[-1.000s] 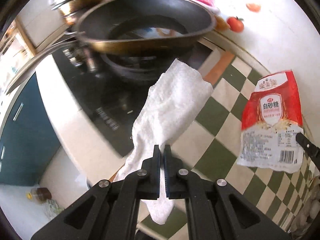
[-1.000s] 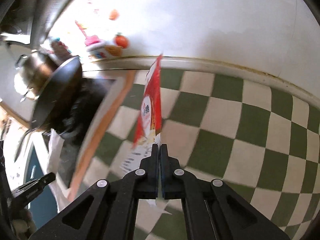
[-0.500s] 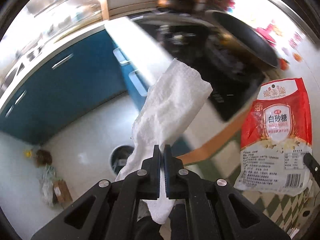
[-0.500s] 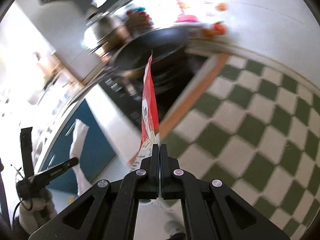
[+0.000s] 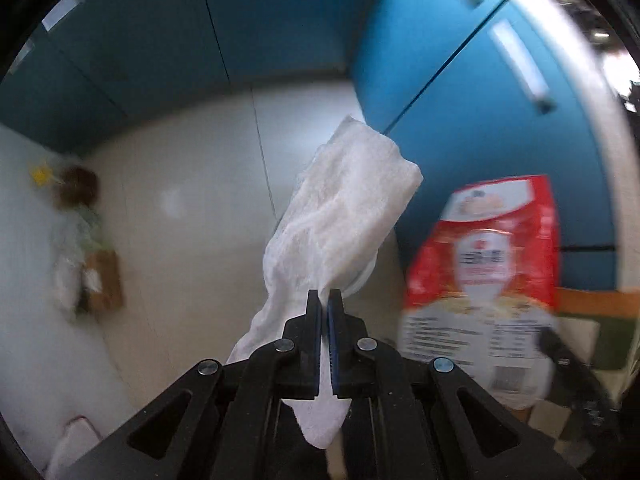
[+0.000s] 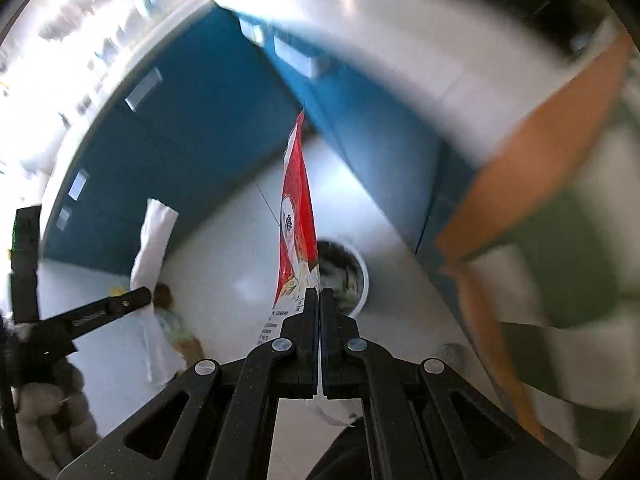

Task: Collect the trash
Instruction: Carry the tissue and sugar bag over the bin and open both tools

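White paper towel (image 5: pixel 344 216) pinched in my left tongs (image 5: pixel 324 300), red sugar packet (image 6: pixel 298 216) in my right tongs (image 6: pixel 320 300), both dangling clear over the floor bin (image 6: pixel 352 276) for dropping.

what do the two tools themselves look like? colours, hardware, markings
Both match: matte black plastic linkage arms with triangular cutouts and round silver rivets at the pivots. The left tool and right tool each have narrow black fingers with blue inner pads. From the right wrist view, the left tool's finger carries small white lettering, unreadable.
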`<control>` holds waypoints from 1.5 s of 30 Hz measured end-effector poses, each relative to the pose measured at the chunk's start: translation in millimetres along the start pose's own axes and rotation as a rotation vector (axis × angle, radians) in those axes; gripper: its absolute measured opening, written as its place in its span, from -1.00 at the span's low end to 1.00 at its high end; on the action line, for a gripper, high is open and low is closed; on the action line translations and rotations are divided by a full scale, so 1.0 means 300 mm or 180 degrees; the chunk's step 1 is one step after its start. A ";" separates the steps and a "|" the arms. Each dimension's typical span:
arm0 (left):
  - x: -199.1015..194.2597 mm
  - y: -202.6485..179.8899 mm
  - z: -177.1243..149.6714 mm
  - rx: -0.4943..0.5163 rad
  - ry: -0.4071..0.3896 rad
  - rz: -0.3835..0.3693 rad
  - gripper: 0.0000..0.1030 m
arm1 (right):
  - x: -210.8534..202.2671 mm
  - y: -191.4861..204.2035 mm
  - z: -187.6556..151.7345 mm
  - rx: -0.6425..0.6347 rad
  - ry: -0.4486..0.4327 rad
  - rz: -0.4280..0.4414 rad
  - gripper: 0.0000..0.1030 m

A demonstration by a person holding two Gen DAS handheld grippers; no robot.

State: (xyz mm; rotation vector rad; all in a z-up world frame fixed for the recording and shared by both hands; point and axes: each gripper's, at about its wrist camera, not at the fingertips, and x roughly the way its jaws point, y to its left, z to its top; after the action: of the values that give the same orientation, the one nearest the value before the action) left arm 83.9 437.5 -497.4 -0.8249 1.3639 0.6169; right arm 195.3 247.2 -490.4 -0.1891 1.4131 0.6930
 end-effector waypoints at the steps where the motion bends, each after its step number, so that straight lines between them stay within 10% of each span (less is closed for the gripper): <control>1: 0.109 0.035 0.023 -0.0071 0.0090 -0.0008 -0.99 | 0.108 -0.002 0.002 0.0020 0.0118 0.0001 -1.00; 11: 1.019 0.229 0.090 -0.0387 0.1116 -0.0517 -0.98 | 1.108 -0.064 -0.035 -0.0113 0.0991 -0.0258 -1.00; 20: 1.377 0.262 0.150 -0.0447 0.1397 -0.0615 -0.97 | 1.474 -0.087 -0.020 -0.0193 0.1233 -0.0333 -0.99; 25: 1.367 0.245 0.174 -0.0421 0.1383 -0.0495 -0.90 | 1.504 -0.106 -0.003 -0.0231 0.1295 -0.0391 -0.83; 27: 1.333 0.246 0.177 -0.0432 0.1313 -0.0514 -0.57 | 1.471 -0.116 0.004 -0.0219 0.1280 -0.0364 -0.59; 29: 1.285 0.255 0.174 -0.0418 0.1183 -0.0444 0.91 | 1.419 -0.135 0.026 -0.0202 0.1211 -0.0367 0.10; 30: 1.266 0.255 0.169 -0.0420 0.1130 -0.0432 1.00 | 1.397 -0.138 0.028 -0.0225 0.1159 -0.0389 0.17; 38: 1.056 0.267 0.099 -0.0340 0.0684 -0.0083 1.00 | 1.207 -0.097 0.025 -0.0502 0.0751 -0.0622 1.00; 45: 0.738 0.255 -0.004 -0.0166 -0.0032 0.0494 1.00 | 1.006 -0.040 -0.006 -0.0772 0.0383 -0.0779 1.00</control>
State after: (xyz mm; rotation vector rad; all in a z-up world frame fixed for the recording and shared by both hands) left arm 50.4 463.6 -727.7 -0.7609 1.4165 0.7791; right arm 200.4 336.0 -778.8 -0.5929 1.3885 0.6562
